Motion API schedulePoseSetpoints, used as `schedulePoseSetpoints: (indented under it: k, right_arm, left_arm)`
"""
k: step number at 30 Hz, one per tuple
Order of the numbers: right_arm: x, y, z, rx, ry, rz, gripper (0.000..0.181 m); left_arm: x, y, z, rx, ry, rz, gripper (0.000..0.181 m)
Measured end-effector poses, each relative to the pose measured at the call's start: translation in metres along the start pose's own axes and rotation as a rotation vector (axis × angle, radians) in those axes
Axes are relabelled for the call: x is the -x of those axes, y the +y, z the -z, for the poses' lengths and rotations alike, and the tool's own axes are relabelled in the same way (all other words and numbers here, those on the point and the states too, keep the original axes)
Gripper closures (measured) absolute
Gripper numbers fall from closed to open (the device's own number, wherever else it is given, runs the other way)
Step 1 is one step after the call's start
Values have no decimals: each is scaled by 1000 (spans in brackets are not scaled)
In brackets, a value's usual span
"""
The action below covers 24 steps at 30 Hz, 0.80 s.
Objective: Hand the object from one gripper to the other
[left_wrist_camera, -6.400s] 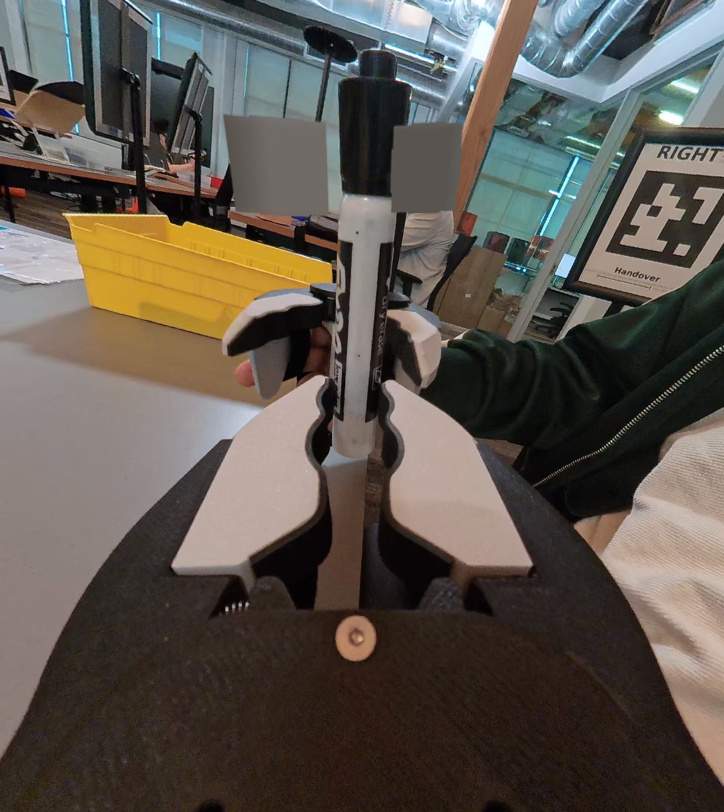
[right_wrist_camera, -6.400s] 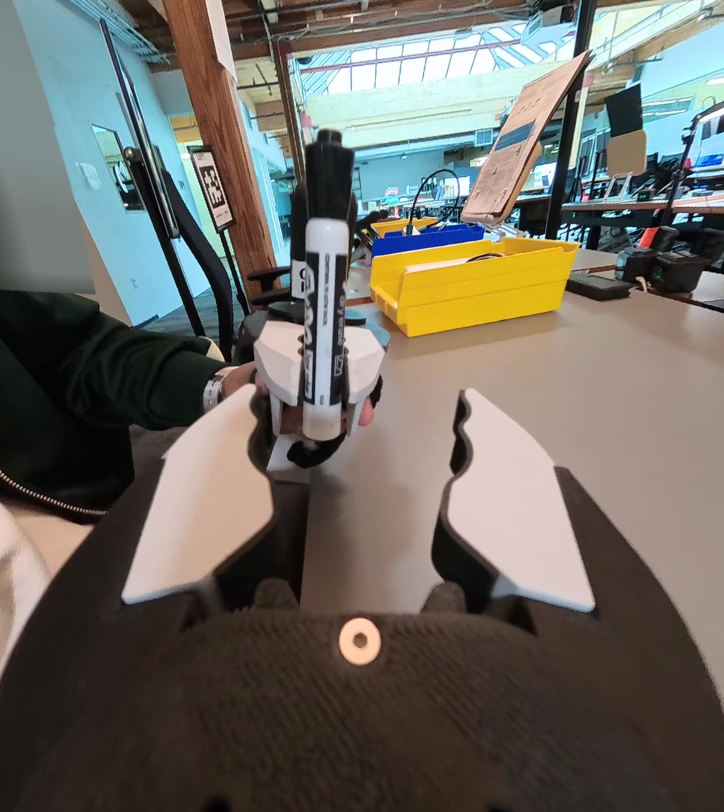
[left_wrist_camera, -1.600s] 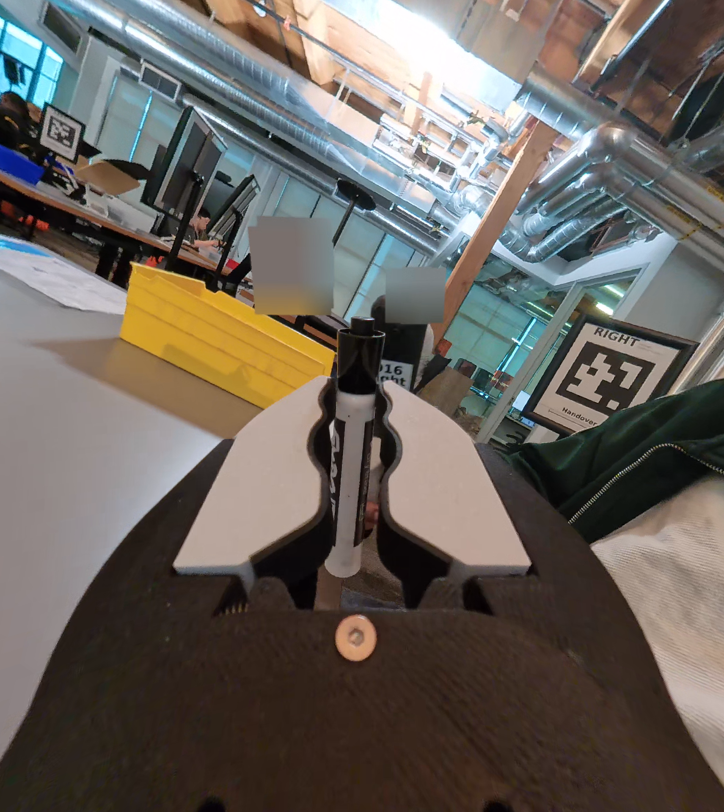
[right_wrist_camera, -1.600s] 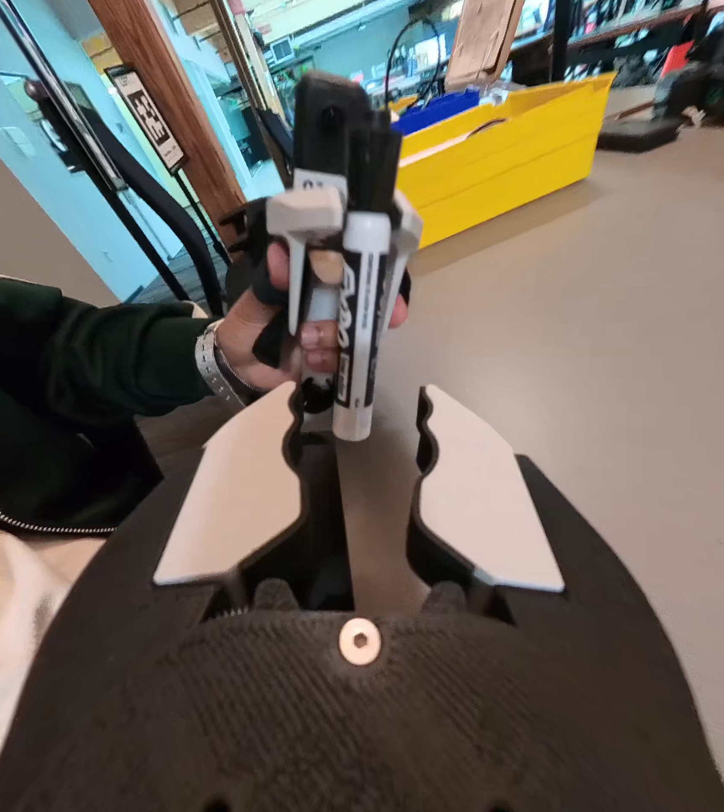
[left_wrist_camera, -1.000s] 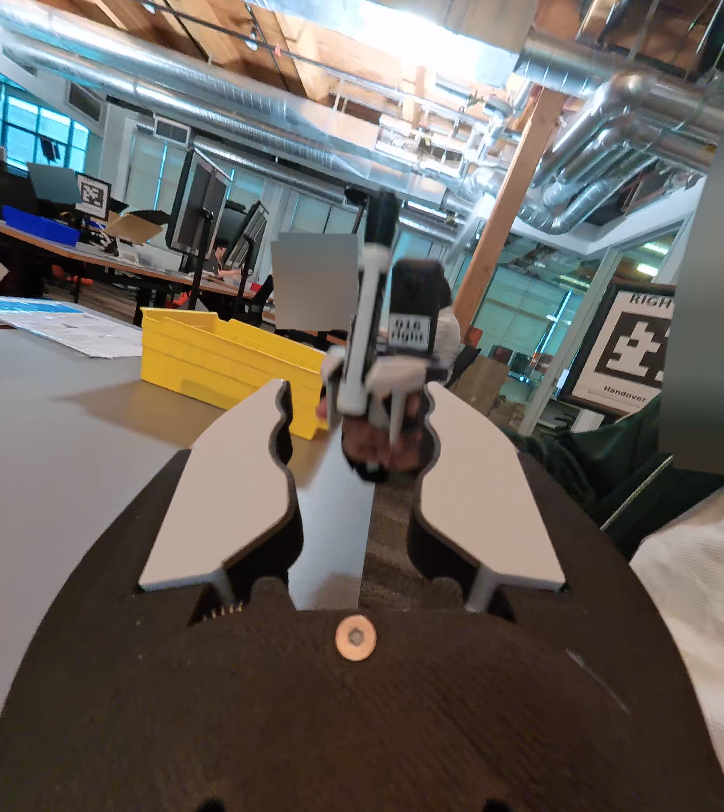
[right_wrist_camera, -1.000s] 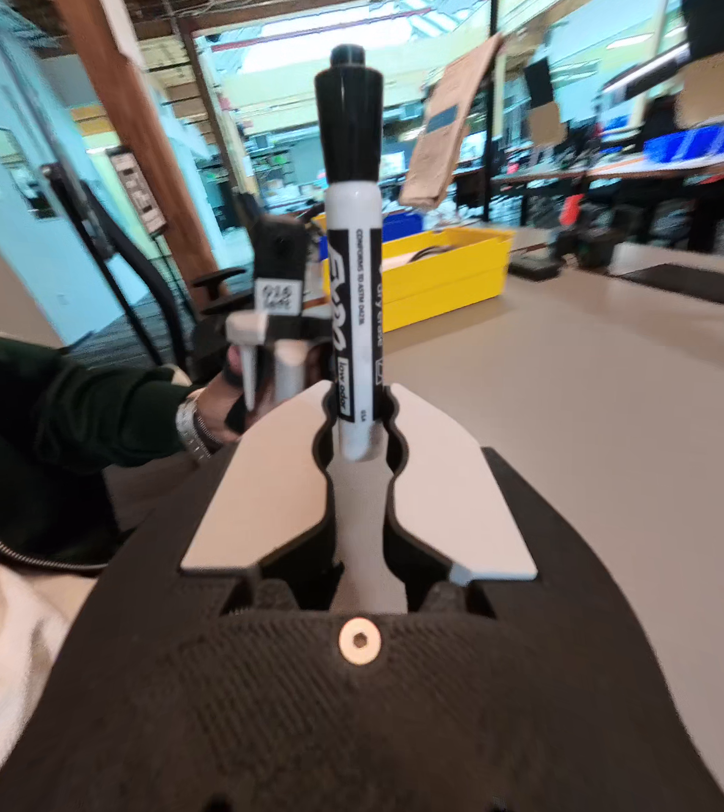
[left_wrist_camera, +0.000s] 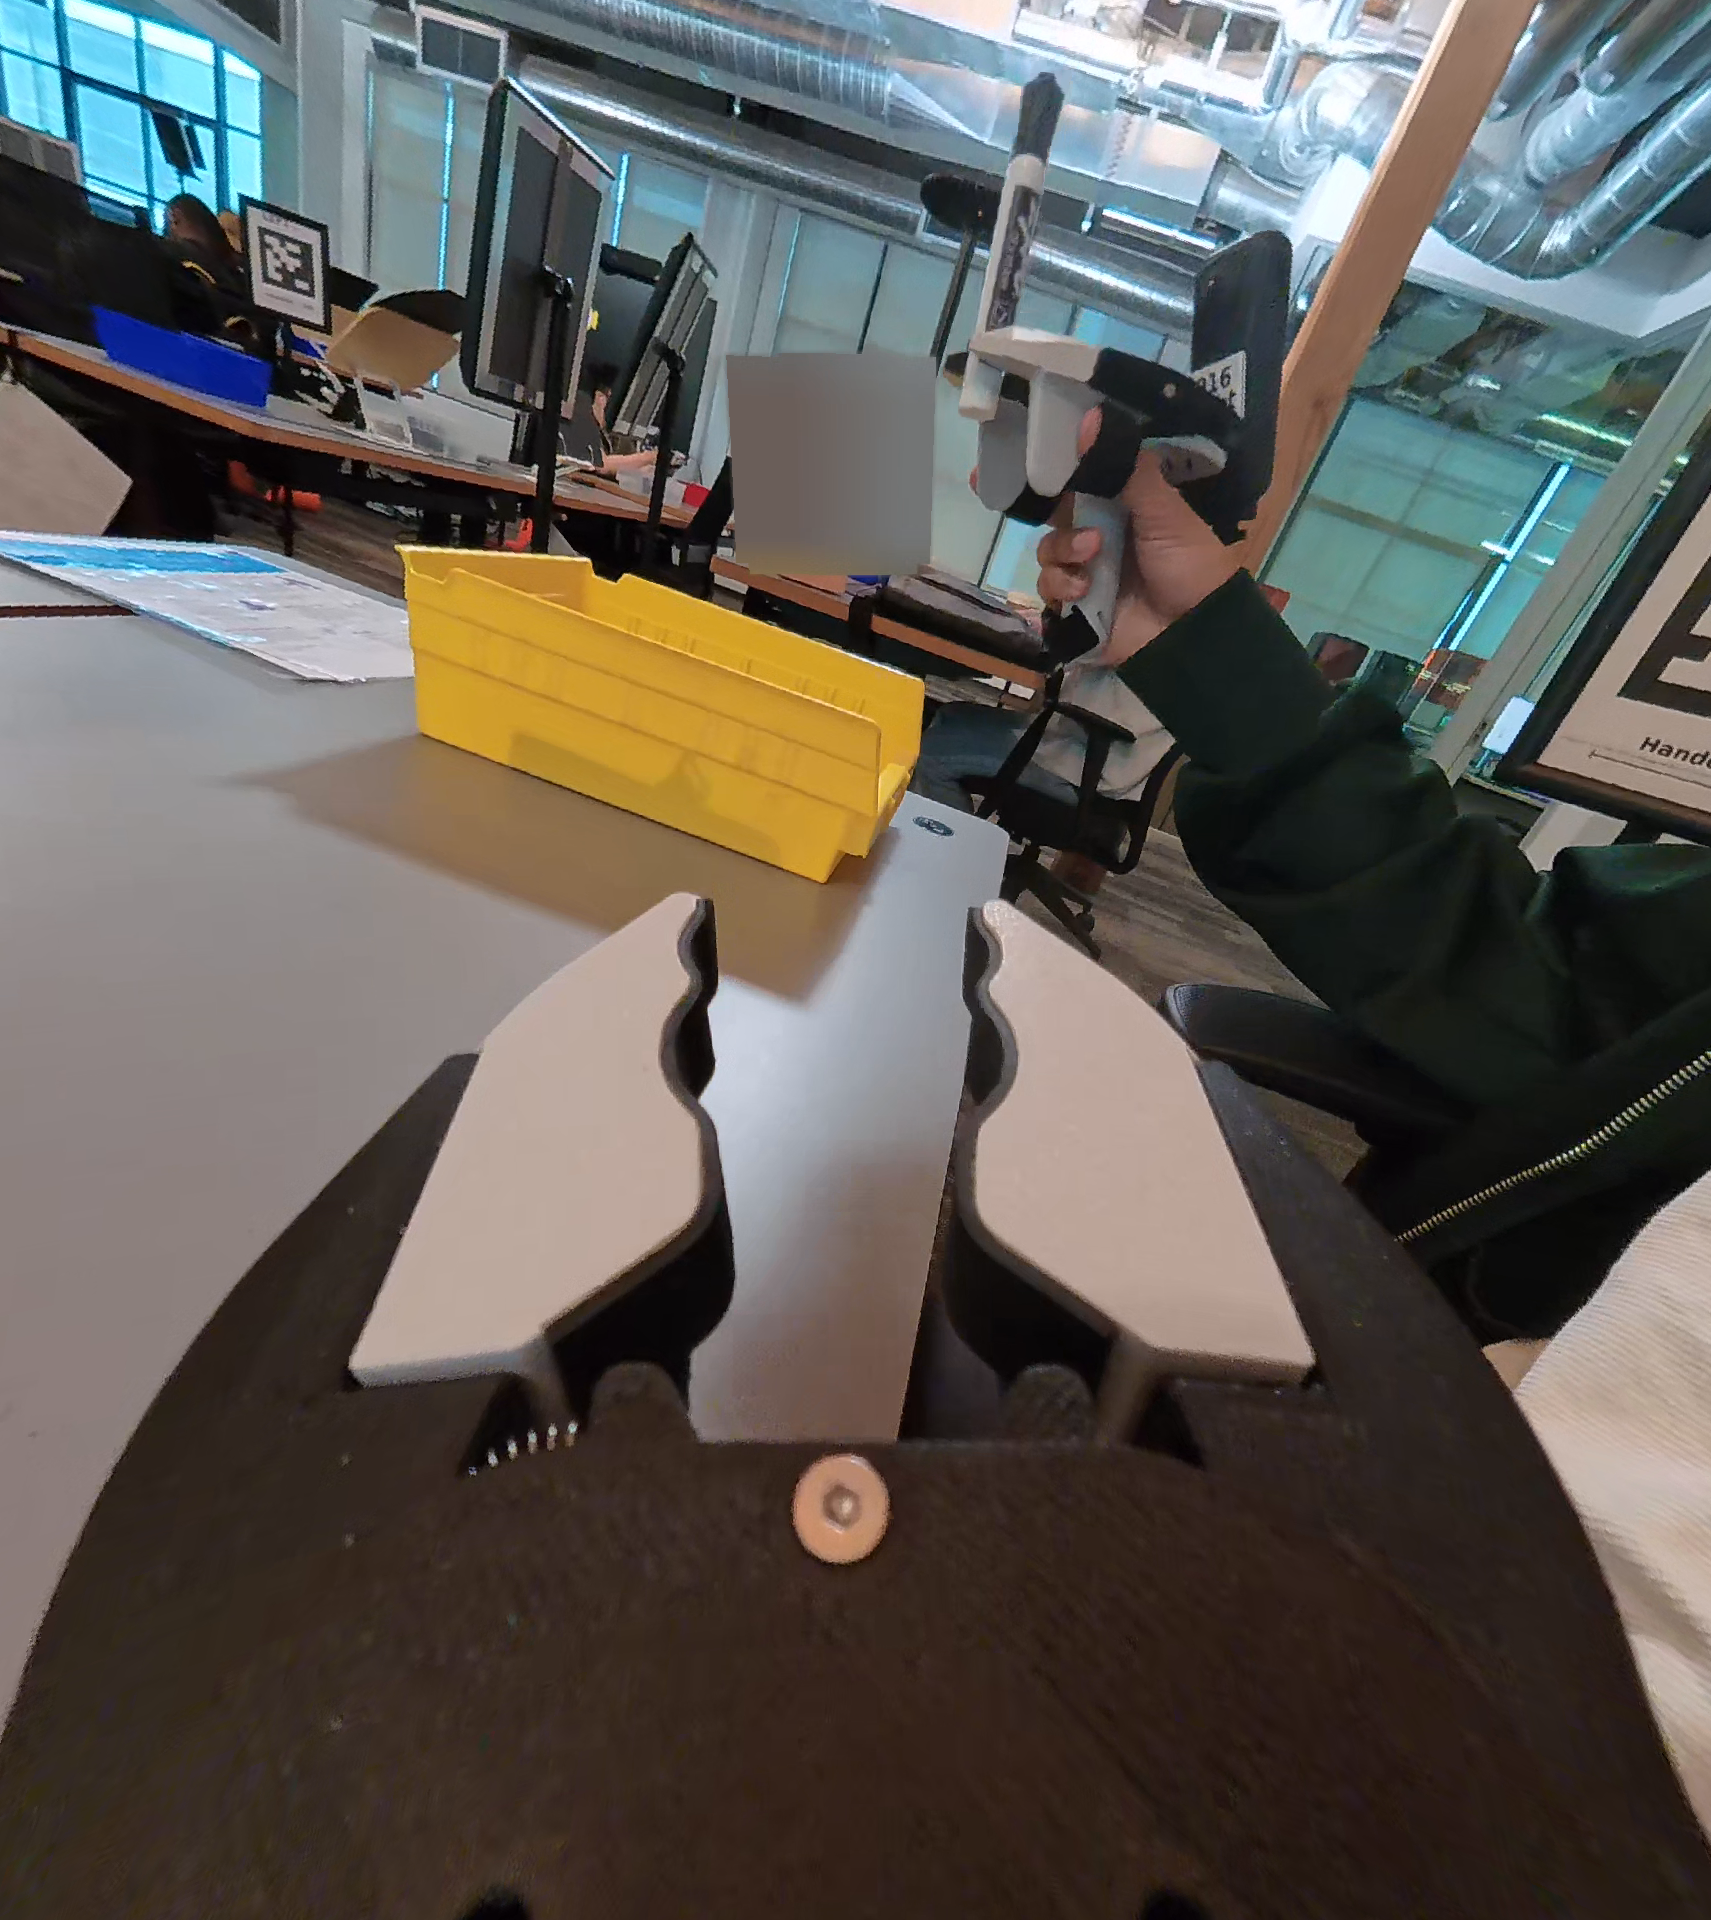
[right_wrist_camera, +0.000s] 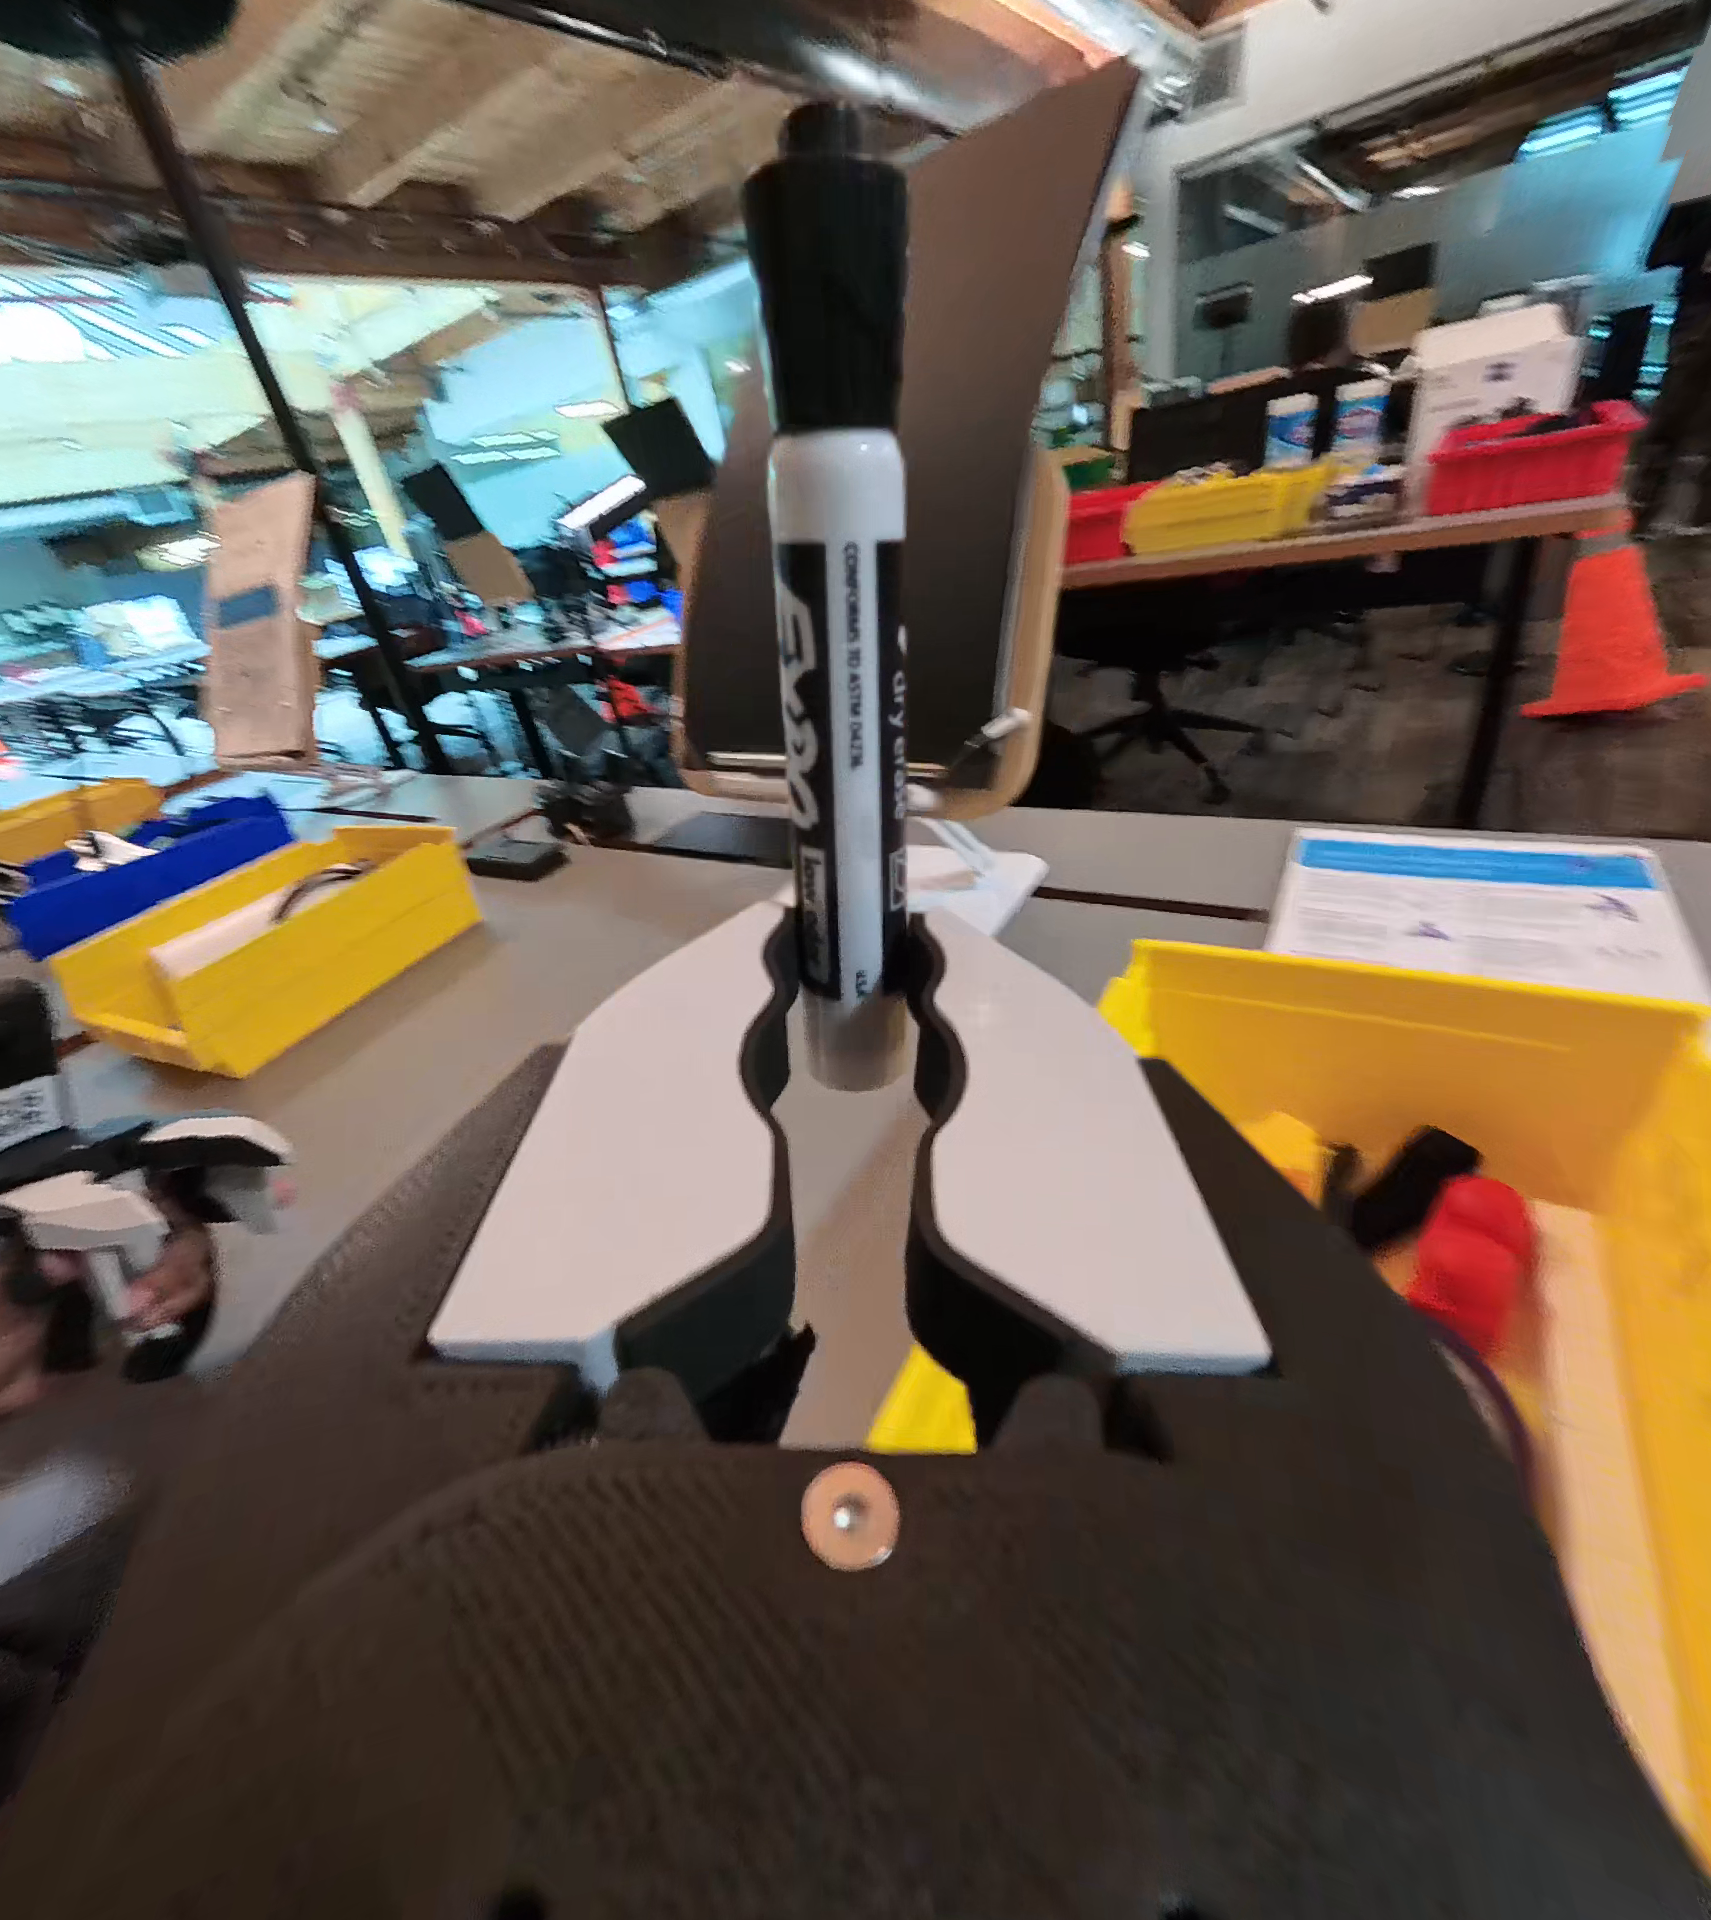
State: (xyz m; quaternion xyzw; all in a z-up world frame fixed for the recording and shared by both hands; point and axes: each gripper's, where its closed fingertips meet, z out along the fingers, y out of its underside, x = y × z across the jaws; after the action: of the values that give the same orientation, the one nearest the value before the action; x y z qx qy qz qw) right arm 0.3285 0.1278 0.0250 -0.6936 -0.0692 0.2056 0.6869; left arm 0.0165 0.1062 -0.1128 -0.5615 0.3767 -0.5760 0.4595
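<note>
Since a second ago the left gripper point(left_wrist_camera: 835, 1023) is backing away empty, fingers spread over the grey worktop point(left_wrist_camera: 155, 831). Gripping the dry-erase marker point(right_wrist_camera: 838, 644) upright by its lower barrel, the right gripper point(right_wrist_camera: 846, 1013) is swinging toward the yellow bin point(right_wrist_camera: 1402, 1049) at 3 o'clock, so the handover looks complete.

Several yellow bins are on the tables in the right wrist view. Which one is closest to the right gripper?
The yellow bin at lower right, holding red and black items, beside the right gripper. The other yellow bin sits farther left.
</note>
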Motion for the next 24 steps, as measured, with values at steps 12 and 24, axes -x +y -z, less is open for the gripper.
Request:
schedulePoseSetpoints:
  k: [12,24]
  right_arm:
    - [-132,129,21,477,445,-15,162]
    - [-191,173,40,774,674,86,162]
  left_arm:
    - [4,12,-3,62,-2,-3,135]
    - [2,24,-9,121,16,-12,136]
